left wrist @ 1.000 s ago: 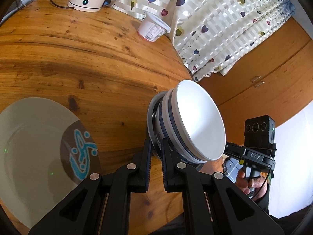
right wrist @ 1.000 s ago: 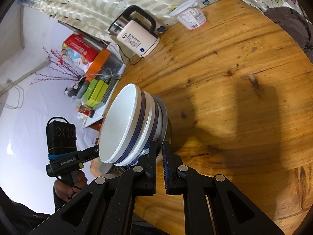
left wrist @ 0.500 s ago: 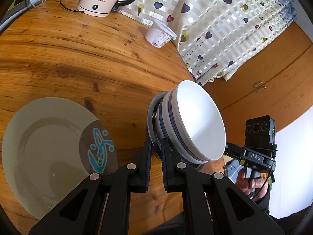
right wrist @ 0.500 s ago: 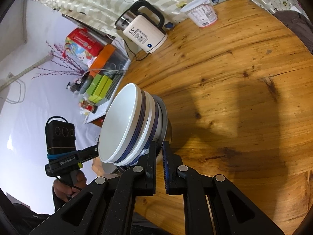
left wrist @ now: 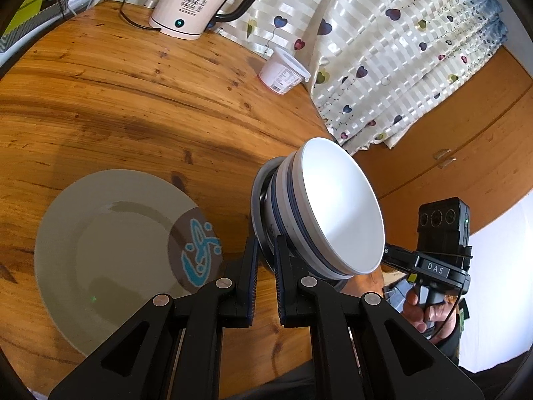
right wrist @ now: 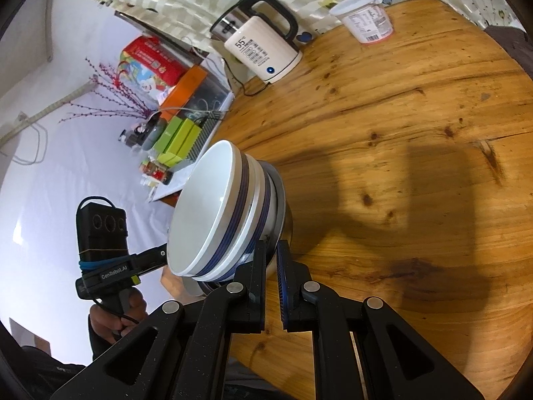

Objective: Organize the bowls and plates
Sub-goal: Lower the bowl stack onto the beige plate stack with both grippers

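Observation:
A stack of white bowls with blue bands (left wrist: pixel 336 206) sits on a grey plate (left wrist: pixel 258 206), and both grippers carry it above the round wooden table. My left gripper (left wrist: pixel 265 250) is shut on the plate's rim from one side. My right gripper (right wrist: pixel 271 250) is shut on the rim (right wrist: pixel 283 200) from the opposite side, with the bowl stack (right wrist: pixel 213 213) to its left. A second grey plate with a brown patch and a blue drawing (left wrist: pixel 116 250) lies flat on the table below and left of the stack.
A white electric kettle (left wrist: pixel 200 0) with its cord stands at the far table edge, also seen in the right wrist view (right wrist: pixel 263 53). A white plastic tub (left wrist: pixel 283 73) stands near the heart-print curtain (left wrist: pixel 399 50). A cluttered shelf (right wrist: pixel 166 100) lies beyond the table edge.
Both grippers have carried the plate with the bowls across the table. The grey plate below and the kettle have shifted in view. The grip is unchanged.

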Available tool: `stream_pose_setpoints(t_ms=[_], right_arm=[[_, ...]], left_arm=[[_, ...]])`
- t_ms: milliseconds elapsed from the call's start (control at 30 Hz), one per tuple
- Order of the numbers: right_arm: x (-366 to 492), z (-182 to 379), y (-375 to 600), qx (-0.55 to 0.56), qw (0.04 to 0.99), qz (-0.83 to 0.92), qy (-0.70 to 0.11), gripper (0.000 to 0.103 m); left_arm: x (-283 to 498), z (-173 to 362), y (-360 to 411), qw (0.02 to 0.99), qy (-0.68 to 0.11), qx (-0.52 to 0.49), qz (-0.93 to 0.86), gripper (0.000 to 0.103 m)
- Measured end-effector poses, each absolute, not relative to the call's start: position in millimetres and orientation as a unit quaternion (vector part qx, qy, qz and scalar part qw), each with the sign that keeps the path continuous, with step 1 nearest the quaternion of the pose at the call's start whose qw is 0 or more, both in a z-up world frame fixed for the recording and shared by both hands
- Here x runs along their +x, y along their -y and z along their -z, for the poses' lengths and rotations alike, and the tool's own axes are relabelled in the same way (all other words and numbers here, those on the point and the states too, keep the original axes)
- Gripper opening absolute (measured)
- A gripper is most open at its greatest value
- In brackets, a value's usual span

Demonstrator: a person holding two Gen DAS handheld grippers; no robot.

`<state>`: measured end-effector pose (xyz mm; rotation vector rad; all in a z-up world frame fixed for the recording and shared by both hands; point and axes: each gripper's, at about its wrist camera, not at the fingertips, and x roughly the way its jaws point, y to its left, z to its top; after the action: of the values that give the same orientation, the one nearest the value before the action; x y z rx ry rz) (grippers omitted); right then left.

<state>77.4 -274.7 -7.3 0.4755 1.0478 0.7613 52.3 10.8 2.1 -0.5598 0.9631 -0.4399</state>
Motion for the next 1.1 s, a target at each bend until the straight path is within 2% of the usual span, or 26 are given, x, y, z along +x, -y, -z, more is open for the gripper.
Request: stream_pose_setpoints(t_ms=[1100], right_arm=[[88.0,12.9,192.8,0.181,0.738,-0.405,-0.508,0.007]], left_arm=[[9.3,-0.1,-81.1,0.837,-0.438,-0.298,0.135,0.008]])
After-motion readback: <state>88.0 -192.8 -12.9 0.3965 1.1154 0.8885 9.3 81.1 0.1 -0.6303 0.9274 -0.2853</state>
